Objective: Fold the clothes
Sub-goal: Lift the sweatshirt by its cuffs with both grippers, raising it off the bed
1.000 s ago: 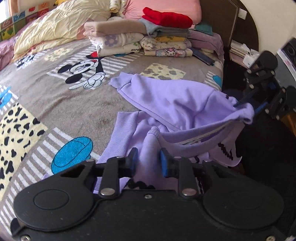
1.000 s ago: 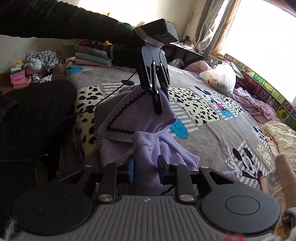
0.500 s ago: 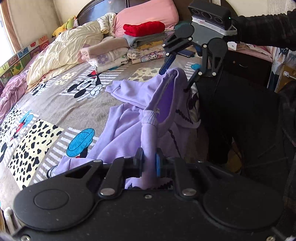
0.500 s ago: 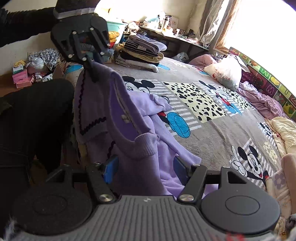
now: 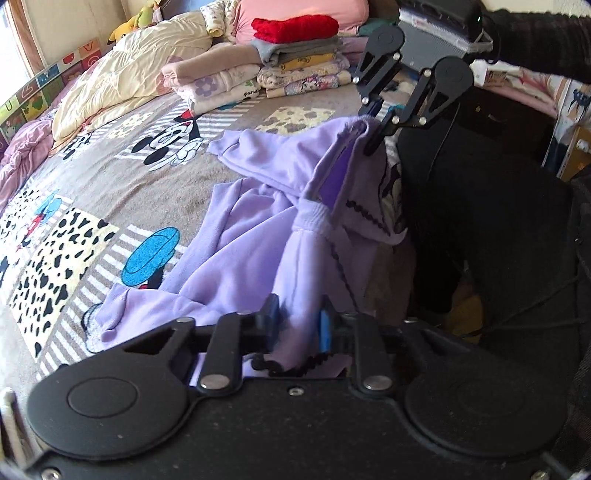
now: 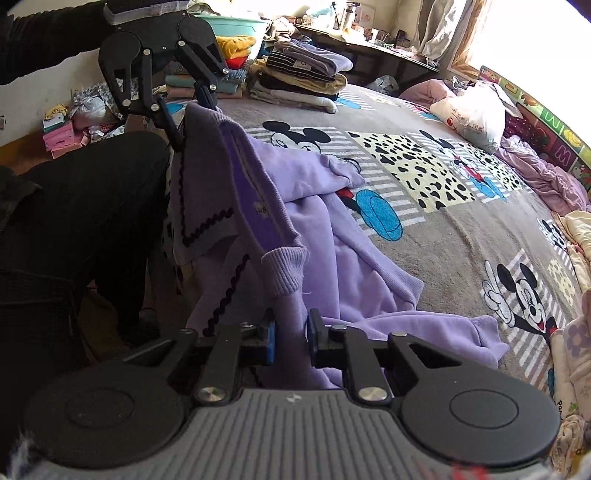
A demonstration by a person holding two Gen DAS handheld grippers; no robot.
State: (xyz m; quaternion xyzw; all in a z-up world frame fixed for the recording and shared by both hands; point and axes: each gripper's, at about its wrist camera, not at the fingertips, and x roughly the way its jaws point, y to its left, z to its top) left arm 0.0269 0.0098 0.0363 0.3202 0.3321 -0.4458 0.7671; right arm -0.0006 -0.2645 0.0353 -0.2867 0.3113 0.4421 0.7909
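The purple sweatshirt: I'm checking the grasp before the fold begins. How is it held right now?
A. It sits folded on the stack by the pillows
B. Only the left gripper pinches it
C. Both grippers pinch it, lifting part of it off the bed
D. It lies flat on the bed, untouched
C: the left gripper and the right gripper each pinch the purple sweatshirt, raising its near part above the bed.

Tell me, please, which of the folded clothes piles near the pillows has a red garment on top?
It is the pile in front of the pink pillow. A bright red folded garment crowns it, above grey and yellow layers. The neighbouring pile to its left has a beige garment on top.
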